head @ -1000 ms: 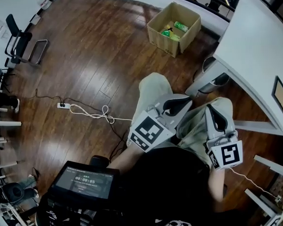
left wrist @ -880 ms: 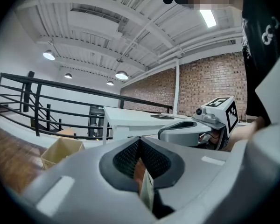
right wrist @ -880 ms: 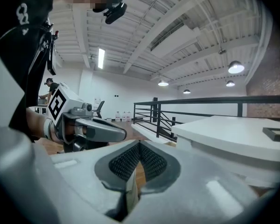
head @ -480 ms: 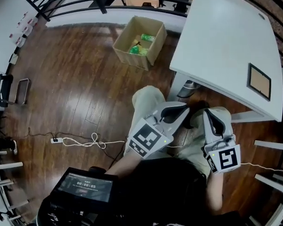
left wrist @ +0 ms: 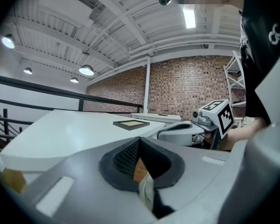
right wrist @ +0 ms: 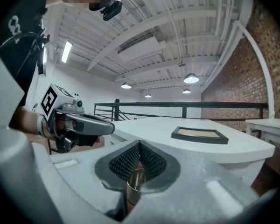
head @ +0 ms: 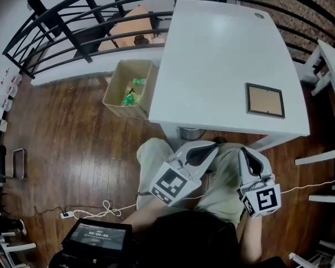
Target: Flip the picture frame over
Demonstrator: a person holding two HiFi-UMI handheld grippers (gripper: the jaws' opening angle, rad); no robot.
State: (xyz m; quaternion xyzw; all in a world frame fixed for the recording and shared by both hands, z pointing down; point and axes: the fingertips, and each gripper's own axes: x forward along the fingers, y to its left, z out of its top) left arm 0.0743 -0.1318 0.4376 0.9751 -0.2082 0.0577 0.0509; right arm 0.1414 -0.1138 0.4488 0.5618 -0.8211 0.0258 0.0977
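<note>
The picture frame (head: 264, 100) lies flat on the white table (head: 212, 60) near its front right corner, dark rim around a tan panel. It also shows in the left gripper view as a picture frame (left wrist: 130, 123) and in the right gripper view as a picture frame (right wrist: 199, 134). My left gripper (head: 208, 146) and right gripper (head: 246, 152) hang side by side over the person's lap, just short of the table's front edge. Both are shut with nothing in them. The left gripper's jaws (left wrist: 139, 146) and the right gripper's jaws (right wrist: 139, 149) are closed tight, pointing toward the table.
An open cardboard box (head: 128, 89) with green items stands on the wood floor left of the table. A black railing (head: 84, 15) runs behind. A bin (head: 191, 133) sits under the table. White furniture (head: 329, 66) stands at the right; a screen (head: 96, 238) sits at the bottom left.
The view has swung round so the table and frame now lie straight ahead. Both grippers moved with it toward the table's front edge and stayed shut.
</note>
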